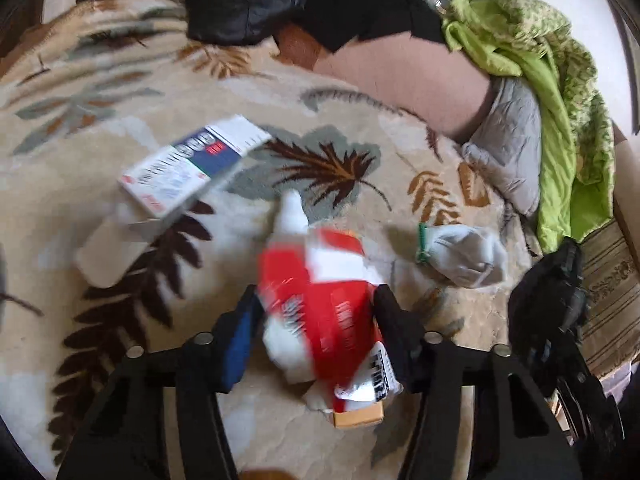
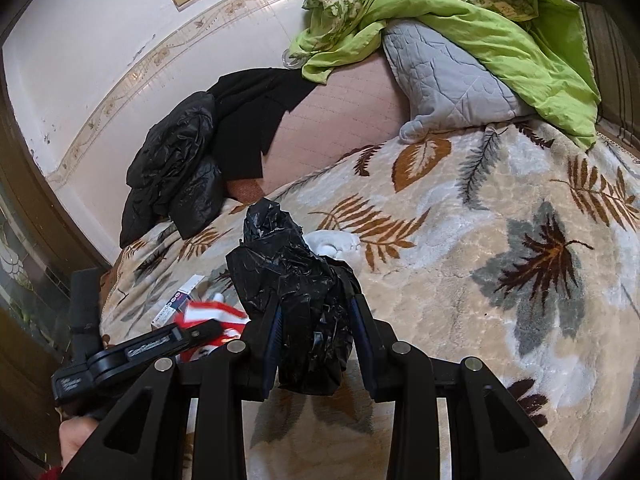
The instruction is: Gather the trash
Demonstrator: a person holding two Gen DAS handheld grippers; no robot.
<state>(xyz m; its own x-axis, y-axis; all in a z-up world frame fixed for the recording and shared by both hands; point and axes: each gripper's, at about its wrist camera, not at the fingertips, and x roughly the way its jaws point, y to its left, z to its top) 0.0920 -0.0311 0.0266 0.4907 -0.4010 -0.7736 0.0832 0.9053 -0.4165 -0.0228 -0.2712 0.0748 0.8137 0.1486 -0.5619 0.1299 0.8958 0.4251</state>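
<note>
My left gripper (image 1: 316, 304) is shut on a crumpled red-and-white wrapper (image 1: 320, 304) and holds it above the leaf-patterned blanket (image 1: 360, 168). A blue-and-white carton (image 1: 192, 168) lies on the blanket to the upper left, and a white sock with a green band (image 1: 464, 252) lies to the right. My right gripper (image 2: 316, 312) is shut on a bunched black plastic bag (image 2: 296, 288) over the blanket (image 2: 480, 280). In the right wrist view the left gripper's side (image 2: 132, 352) shows at lower left with the red wrapper (image 2: 212, 316) and carton (image 2: 176, 300) behind it.
Black jackets (image 2: 180, 184) are piled at the wall side of the bed. A grey quilted pillow (image 2: 448, 84) and a green quilt (image 2: 480, 24) lie at the head end. A white object (image 2: 332, 244) sits beyond the bag. The black bag shows at the right of the left wrist view (image 1: 552, 292).
</note>
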